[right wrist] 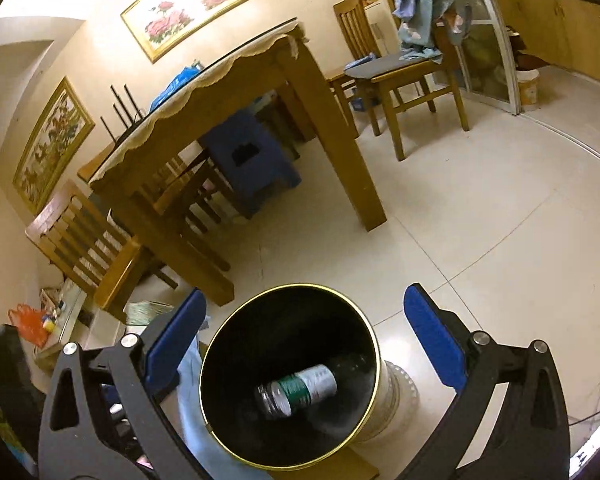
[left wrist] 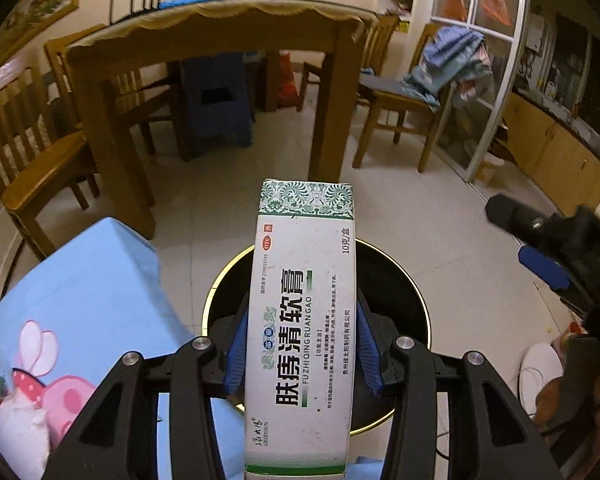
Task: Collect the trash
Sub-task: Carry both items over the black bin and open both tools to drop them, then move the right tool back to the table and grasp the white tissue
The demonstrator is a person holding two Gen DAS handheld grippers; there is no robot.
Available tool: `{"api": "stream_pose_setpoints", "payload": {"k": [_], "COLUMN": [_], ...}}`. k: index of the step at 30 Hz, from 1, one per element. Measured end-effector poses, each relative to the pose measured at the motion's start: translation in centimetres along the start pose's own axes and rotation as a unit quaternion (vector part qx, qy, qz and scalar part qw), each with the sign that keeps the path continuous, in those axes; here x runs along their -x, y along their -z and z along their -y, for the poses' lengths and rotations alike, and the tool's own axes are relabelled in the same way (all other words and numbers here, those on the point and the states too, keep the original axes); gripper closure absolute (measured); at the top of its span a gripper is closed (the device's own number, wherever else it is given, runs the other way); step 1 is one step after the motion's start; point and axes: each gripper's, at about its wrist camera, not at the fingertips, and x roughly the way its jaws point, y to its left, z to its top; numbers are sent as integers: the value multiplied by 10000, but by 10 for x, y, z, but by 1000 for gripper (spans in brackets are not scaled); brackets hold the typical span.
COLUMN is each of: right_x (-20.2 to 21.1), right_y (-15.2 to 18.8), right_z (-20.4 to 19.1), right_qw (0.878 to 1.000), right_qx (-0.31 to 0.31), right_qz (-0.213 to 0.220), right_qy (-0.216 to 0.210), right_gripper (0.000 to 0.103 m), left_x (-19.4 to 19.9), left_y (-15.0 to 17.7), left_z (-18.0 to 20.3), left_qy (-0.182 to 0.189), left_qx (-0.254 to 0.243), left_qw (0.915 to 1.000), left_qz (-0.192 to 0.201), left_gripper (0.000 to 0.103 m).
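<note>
While your left claw (left wrist: 300, 344) pinches the medicine box (left wrist: 302, 320) by its long sides, the box points lengthways away from you, its far end past the far rim of the bin (left wrist: 414, 292) below. So the bin lies straight under the box; letting go should drop it in, though a box this long may catch the far rim. Your right claw (right wrist: 304, 344) is spread wide and empty, just right of the bin, where a bottle (right wrist: 300, 390) already lies.
</note>
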Motion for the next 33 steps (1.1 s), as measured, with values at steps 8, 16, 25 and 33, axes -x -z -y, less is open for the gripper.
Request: {"api": "stream_pose_setpoints", "payload": {"k": [8, 16, 25, 33], "right_x": [-7, -24, 14, 3], "right_y": [2, 13, 104, 188], "right_z": [-3, -31, -231, -274], "right_qw": [9998, 9960, 9403, 9027], "right_qx": [-121, -572, 3338, 4091], "right_qz": [-84, -624, -591, -1331], "right_qy": [121, -288, -296, 40], "right_gripper": [5, 5, 5, 5], "left_x": [-2, 86, 234, 298], "left_y": [9, 76, 146, 202], "left_z": [-5, -54, -166, -237], "left_qy": [-8, 385, -1717, -2428], "left_qx": [-28, 697, 1242, 2080], "left_qw": [9999, 9968, 9742, 9431], "left_qz": [-108, 28, 775, 911], "left_gripper": [30, 29, 6, 6]}}
